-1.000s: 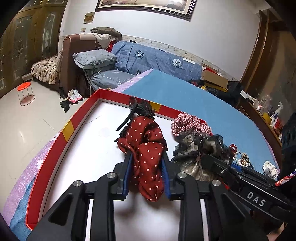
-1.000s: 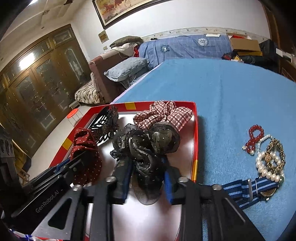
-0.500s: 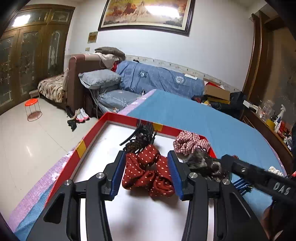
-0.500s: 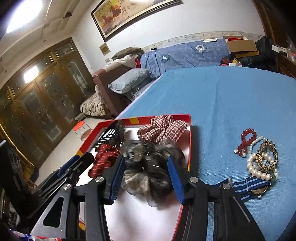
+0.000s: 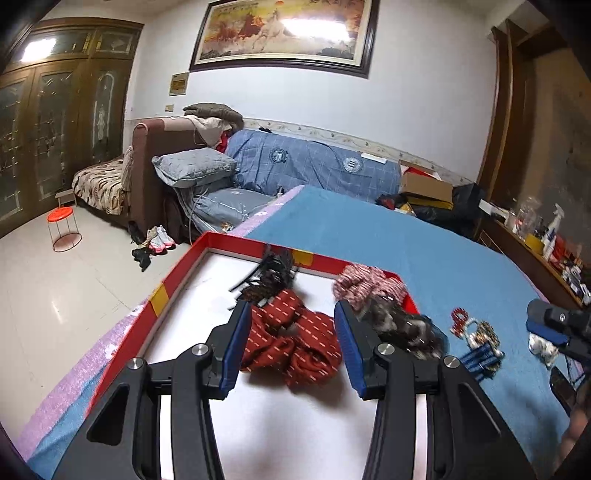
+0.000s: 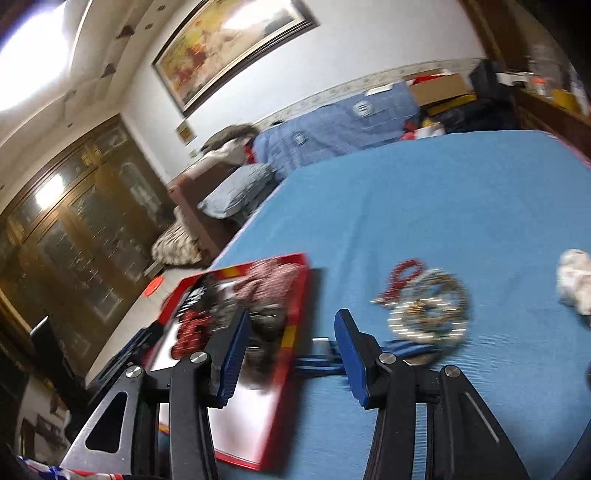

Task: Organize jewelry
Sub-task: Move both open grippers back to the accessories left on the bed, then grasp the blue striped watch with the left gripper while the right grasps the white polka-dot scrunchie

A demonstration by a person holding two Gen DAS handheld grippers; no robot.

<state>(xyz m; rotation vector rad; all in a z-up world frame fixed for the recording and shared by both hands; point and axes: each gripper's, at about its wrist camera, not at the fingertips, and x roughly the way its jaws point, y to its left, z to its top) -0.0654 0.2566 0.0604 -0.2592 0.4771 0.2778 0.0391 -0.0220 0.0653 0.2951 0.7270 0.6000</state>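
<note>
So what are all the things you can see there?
Red-rimmed white tray: one, on the blue bedspread.
Red polka-dot fabric scrunchie: one, in the tray.
Black plastic claw clip: one, tray's far side.
Red-and-white checked scrunchie: one, tray's far right corner.
Dark grey sheer scrunchie: one, tray's right edge.
Bead bracelets: several, red, pearl, gold, on the bedspread.
Blue striped strap: one, beside the bracelets.
Left gripper: open.
Right gripper: open.

blue sofa (image 5: 317, 166), red stool (image 5: 61, 214), framed painting (image 5: 284, 33)
</note>
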